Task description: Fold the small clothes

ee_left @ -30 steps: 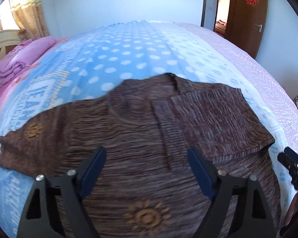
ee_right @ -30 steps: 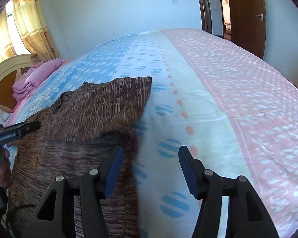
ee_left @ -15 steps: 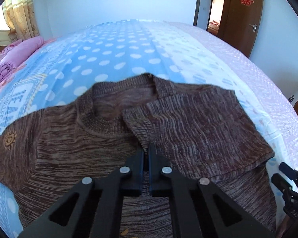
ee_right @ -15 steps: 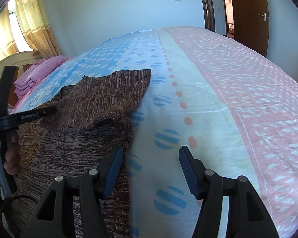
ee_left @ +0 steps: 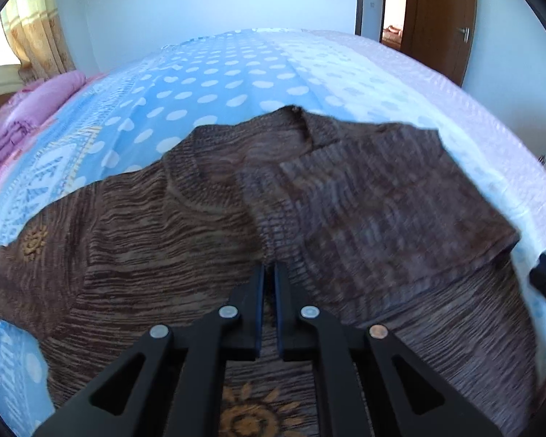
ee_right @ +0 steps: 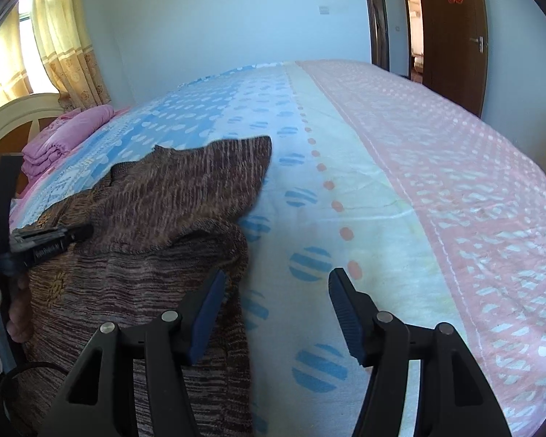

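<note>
Left wrist: sweater [ee_left: 185, 247] pinched in left claw [ee_left: 270, 273].

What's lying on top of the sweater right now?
A folded-over sleeve lies across the right half of the sweater. The left gripper is shut at the sleeve's edge. The chest under the sleeve is covered, so nothing there shows.

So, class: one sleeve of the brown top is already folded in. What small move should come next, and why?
Probably lift the pinched cloth: the left gripper is shut on the brown top at the folded sleeve's edge, while the right gripper hangs open over the top's side edge.
</note>
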{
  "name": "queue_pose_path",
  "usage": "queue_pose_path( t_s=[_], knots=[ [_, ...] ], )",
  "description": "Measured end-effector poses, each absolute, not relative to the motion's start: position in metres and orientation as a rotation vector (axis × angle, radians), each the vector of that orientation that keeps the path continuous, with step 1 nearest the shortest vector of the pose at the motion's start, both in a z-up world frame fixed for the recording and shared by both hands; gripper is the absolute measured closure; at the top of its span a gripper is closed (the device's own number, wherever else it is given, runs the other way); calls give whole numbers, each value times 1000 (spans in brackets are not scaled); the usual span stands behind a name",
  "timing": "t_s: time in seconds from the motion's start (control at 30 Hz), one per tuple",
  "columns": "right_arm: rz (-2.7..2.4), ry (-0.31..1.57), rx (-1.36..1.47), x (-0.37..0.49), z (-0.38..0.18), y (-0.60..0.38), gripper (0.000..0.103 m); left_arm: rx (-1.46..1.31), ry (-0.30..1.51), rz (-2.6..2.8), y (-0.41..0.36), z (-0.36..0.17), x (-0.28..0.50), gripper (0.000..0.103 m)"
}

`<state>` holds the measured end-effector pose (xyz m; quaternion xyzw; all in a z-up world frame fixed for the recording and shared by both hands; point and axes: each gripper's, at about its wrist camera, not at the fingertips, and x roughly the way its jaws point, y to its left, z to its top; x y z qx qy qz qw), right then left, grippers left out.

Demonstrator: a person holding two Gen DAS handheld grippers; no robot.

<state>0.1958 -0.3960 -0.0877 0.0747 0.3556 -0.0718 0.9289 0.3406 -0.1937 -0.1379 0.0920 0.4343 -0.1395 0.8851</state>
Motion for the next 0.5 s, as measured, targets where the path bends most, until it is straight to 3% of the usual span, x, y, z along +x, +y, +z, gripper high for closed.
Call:
queue_pose_path(
  t_s=[0.23, 0.3, 0.37, 0.5],
  knots=[
    [19, 779, 16, 256, -63, -344, 42, 139, 915, -261, -168, -135, 342, 93],
    [9, 801, 51, 277, -69, -346, 42, 139, 911, -256, -163, -130, 338, 80],
    [0, 892, 70, 288, -86, -350, 42, 135, 894, -240, -157, -125, 331, 49],
    [1, 941, -34, 262, -110, -352, 49, 158, 863, -235, -140, -117, 312, 44]
  ],
)
